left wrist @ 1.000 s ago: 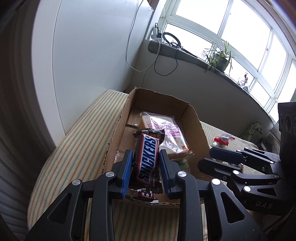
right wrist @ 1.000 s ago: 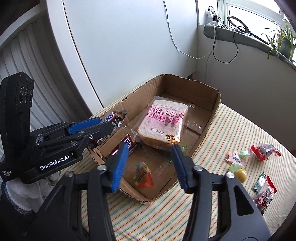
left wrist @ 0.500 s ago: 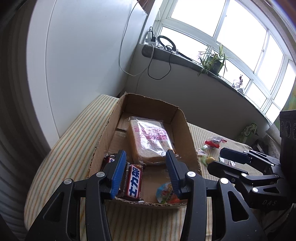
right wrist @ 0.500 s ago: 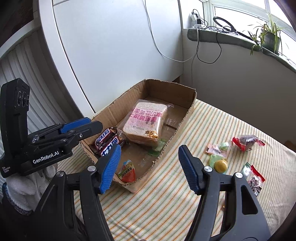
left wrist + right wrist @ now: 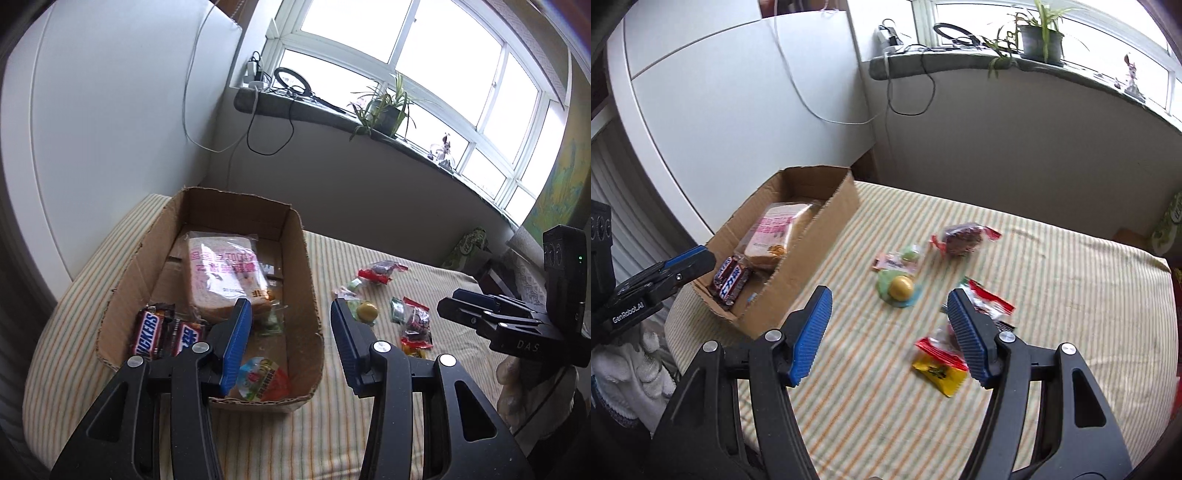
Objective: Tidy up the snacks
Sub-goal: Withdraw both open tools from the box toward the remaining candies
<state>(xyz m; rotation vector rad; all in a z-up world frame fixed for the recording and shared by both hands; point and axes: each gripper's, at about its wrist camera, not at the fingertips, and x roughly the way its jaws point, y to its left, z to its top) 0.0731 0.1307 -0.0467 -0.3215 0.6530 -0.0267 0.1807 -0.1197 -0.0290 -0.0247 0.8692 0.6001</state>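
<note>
right claw (image 5: 888, 325) gapes empty above the striped cloth; the yellow ball sweet (image 5: 901, 287) lies just ahead between its jaws. light, round, likely slippery: pinch its middle. left claw (image 5: 291, 334) open, empty.

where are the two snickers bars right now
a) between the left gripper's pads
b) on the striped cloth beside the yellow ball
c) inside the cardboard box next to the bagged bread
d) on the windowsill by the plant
c: the two Snickers bars lie on the floor of the cardboard box, at its near end beside the bagged bread, with nothing gripping them.
</note>
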